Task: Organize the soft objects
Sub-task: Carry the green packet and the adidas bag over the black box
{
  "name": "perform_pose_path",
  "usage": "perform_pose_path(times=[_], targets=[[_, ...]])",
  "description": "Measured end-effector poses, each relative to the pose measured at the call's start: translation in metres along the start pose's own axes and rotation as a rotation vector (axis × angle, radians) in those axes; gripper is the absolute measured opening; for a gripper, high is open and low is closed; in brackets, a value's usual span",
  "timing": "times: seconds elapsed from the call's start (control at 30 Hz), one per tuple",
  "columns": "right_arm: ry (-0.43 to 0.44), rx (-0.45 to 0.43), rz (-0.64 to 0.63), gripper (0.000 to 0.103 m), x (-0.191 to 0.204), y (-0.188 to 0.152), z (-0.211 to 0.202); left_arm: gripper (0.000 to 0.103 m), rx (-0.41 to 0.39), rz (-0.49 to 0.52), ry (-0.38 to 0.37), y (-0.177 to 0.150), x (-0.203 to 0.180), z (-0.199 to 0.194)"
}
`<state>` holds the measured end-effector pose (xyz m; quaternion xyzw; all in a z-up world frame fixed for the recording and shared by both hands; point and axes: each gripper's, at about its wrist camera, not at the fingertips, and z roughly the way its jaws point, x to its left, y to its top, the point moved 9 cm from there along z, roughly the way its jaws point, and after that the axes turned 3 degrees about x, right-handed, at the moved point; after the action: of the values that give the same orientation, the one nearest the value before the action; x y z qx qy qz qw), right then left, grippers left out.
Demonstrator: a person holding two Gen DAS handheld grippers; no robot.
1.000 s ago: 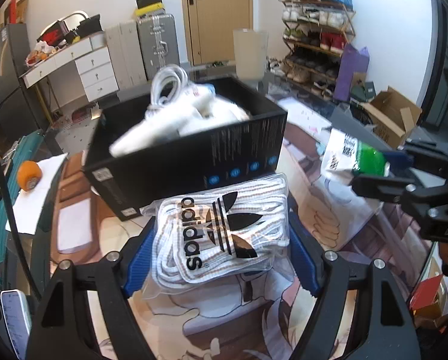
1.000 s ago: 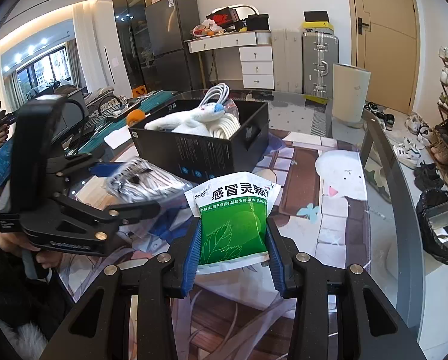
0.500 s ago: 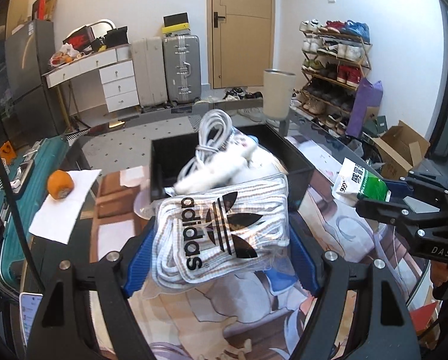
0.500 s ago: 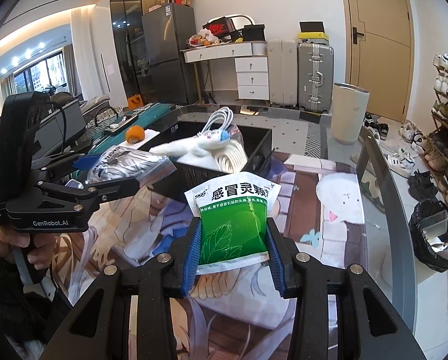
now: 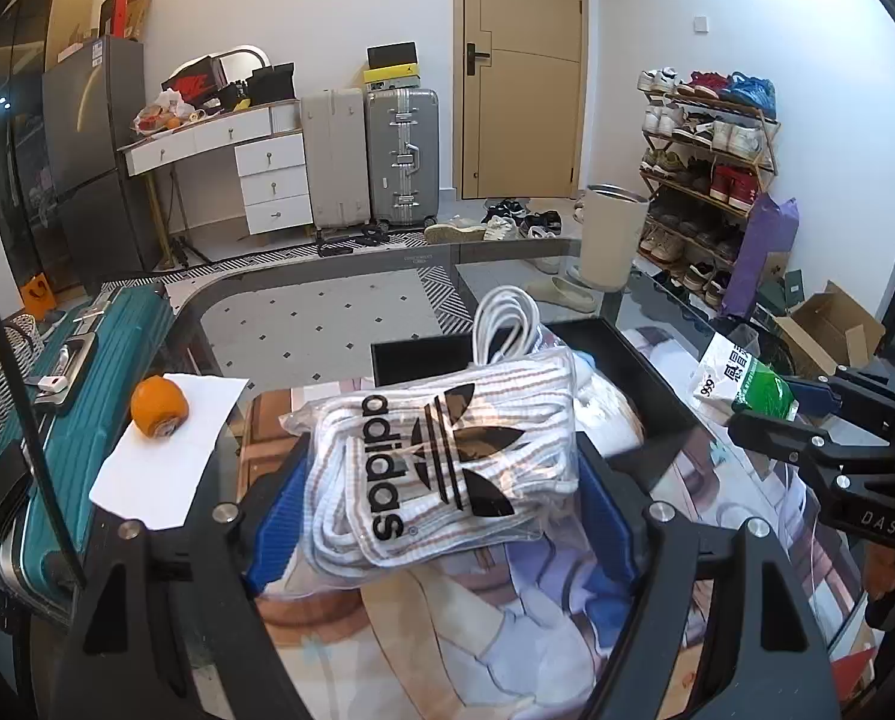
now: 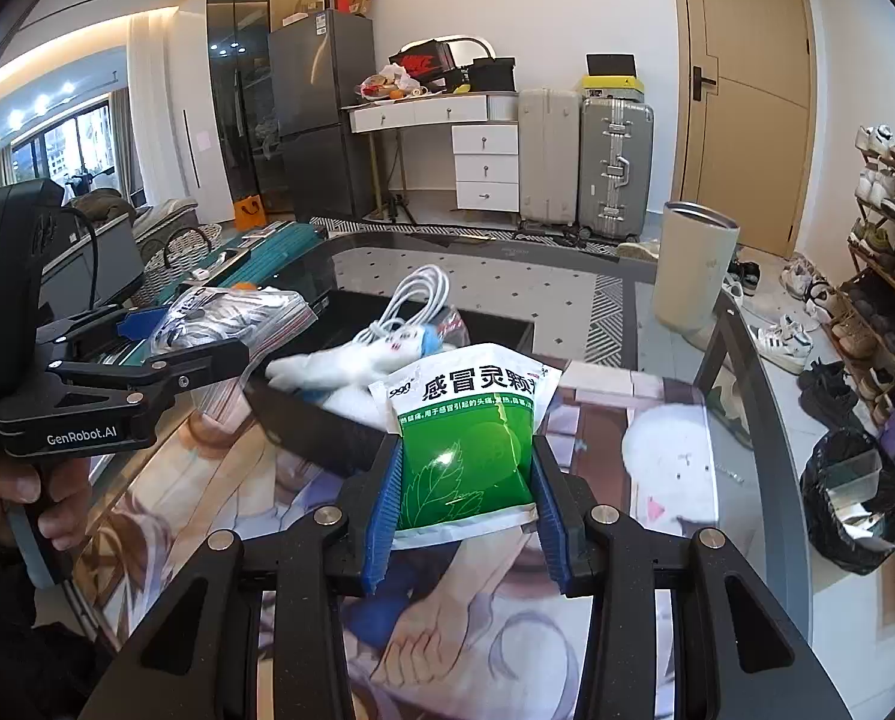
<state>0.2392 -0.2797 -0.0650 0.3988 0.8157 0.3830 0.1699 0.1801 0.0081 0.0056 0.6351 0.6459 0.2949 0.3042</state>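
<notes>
My left gripper (image 5: 441, 510) is shut on a clear bag of white Adidas socks (image 5: 441, 462) and holds it above the near side of the black box (image 5: 645, 378). The box holds a white cable coil (image 5: 501, 324) and a white plush toy (image 6: 351, 360). My right gripper (image 6: 465, 498) is shut on a green and white medicine pouch (image 6: 465, 438), held in the air just right of the box (image 6: 321, 426). The left gripper with the sock bag (image 6: 231, 318) shows at the left of the right wrist view; the pouch (image 5: 747, 384) shows at the right of the left wrist view.
The glass table (image 5: 303, 324) carries a printed mat (image 6: 657, 420). An orange (image 5: 156, 408) lies on white paper (image 5: 165, 462) at the table's left. A teal suitcase (image 5: 57, 420) stands left of the table. A beige bin (image 6: 693, 264), shoe rack (image 5: 711, 168) and black rubbish bag (image 6: 855, 498) stand beyond.
Both grippers have risen and moved toward the box with their loads. The sock bag now hangs over the box's near side, and the box looks lower in both views.
</notes>
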Motion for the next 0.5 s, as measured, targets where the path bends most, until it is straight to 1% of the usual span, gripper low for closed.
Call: perform_pose_path(times=[0.23, 0.5], targets=[[0.001, 0.007, -0.003, 0.04, -0.001, 0.014, 0.016, 0.079, 0.011, -0.033, 0.004, 0.017, 0.01, 0.024], [0.003, 0.022, -0.008, 0.04, -0.006, 0.021, 0.033, 0.079, 0.045, -0.027, -0.008, 0.023, 0.002, 0.051]])
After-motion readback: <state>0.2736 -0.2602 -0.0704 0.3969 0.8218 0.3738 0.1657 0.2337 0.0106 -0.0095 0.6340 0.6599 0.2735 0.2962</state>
